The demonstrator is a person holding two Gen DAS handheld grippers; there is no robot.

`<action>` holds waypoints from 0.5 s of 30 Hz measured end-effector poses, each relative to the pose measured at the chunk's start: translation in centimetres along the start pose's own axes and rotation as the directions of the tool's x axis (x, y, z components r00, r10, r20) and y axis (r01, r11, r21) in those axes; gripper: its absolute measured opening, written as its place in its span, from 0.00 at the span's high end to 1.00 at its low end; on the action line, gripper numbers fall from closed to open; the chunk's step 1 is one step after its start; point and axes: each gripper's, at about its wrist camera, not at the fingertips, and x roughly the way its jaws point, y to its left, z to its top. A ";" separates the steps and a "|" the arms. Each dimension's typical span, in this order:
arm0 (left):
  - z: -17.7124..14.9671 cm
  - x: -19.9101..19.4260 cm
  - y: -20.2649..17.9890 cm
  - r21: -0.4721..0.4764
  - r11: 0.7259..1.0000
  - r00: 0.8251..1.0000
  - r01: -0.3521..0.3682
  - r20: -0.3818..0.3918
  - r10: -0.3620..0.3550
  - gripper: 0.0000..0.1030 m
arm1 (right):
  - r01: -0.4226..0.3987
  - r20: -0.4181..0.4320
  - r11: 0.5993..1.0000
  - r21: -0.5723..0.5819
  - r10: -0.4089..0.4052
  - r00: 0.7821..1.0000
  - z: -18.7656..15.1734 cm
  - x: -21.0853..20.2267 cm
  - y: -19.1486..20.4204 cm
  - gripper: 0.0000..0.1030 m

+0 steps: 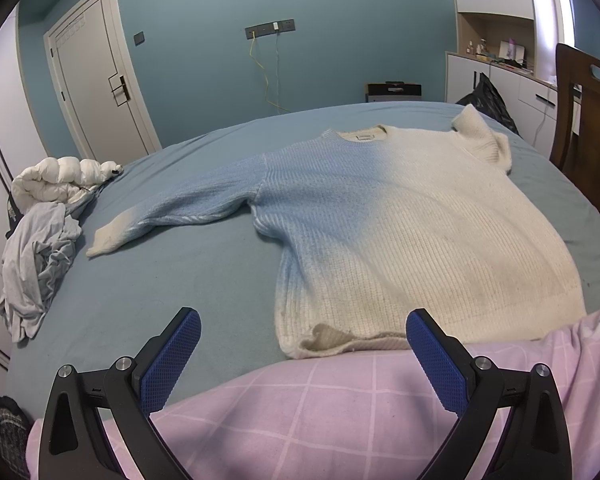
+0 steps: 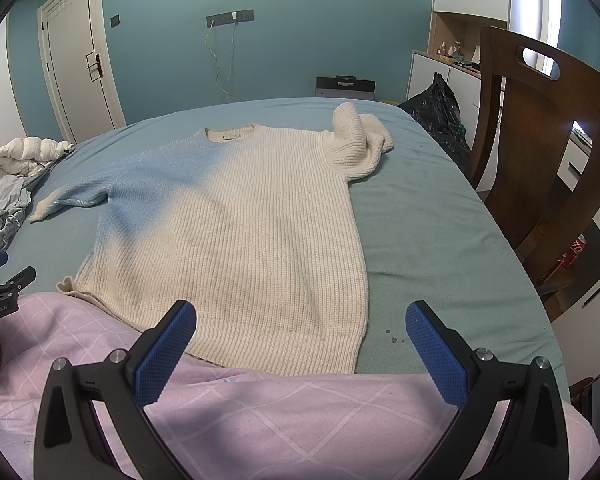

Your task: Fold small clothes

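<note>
- The sweater (image 1: 380,220), blue shading into cream, lies flat on the bed (image 1: 180,280), front up, neck toward the far wall.
- One sleeve (image 1: 172,208) stretches out to the left; the other sleeve (image 2: 360,140) is bunched at the shoulder.
- The left tool (image 1: 303,340) hangs spread wide above the hem, empty.
- The right tool (image 2: 301,332) is likewise spread wide and empty, over the hem's right corner.
- A pink checked cloth (image 2: 300,412) covers the near edge.
- A heap of clothes (image 1: 40,248) sits at the bed's left side.
</note>
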 end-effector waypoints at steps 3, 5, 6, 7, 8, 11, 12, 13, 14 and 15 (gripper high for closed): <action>0.0 0.0 0.0 0.000 1.000 1.000 0.000 0.001 0.000 0.00 | 0.000 0.000 1.000 0.000 0.000 1.000 0.0 0.0 0.0 0.01; 0.0 0.0 0.0 0.000 1.000 1.000 0.000 0.001 0.000 0.00 | 0.000 0.000 1.000 0.000 0.000 1.000 0.0 0.0 0.0 0.01; 0.0 0.0 0.0 0.000 1.000 1.000 0.000 0.001 0.000 0.00 | 0.000 0.001 1.000 0.000 0.000 1.000 0.0 0.0 0.0 0.01; 0.0 0.0 0.0 0.001 1.000 1.000 -0.001 0.000 0.001 0.00 | 0.000 0.001 1.000 0.000 0.000 1.000 0.0 0.0 0.0 0.01; 0.0 0.0 0.0 0.001 1.000 1.000 -0.001 0.000 0.001 0.00 | 0.001 0.001 1.000 0.000 -0.001 1.000 0.0 0.0 0.0 0.01; 0.0 -0.1 0.1 -0.002 1.000 1.000 -0.001 0.002 0.001 0.00 | 0.001 0.002 1.000 -0.001 -0.001 1.000 0.0 0.0 0.0 0.01; 0.1 -0.1 0.1 -0.004 1.000 1.000 -0.001 0.003 0.001 0.00 | 0.001 0.003 1.000 -0.001 -0.001 1.000 0.0 0.0 0.0 0.01; 0.1 -0.2 0.2 -0.005 1.000 1.000 -0.002 0.003 0.002 0.00 | 0.001 0.005 1.000 -0.003 -0.001 1.000 0.0 -0.1 0.0 0.01; 0.1 -0.2 0.3 -0.008 1.000 1.000 -0.004 0.002 0.004 0.00 | 0.001 0.006 1.000 -0.002 -0.001 1.000 0.0 -0.1 0.0 0.01; 0.3 -0.4 0.3 -0.008 1.000 1.000 -0.005 0.003 0.005 0.00 | 0.001 0.008 1.000 -0.002 -0.001 1.000 0.0 -0.2 0.1 0.01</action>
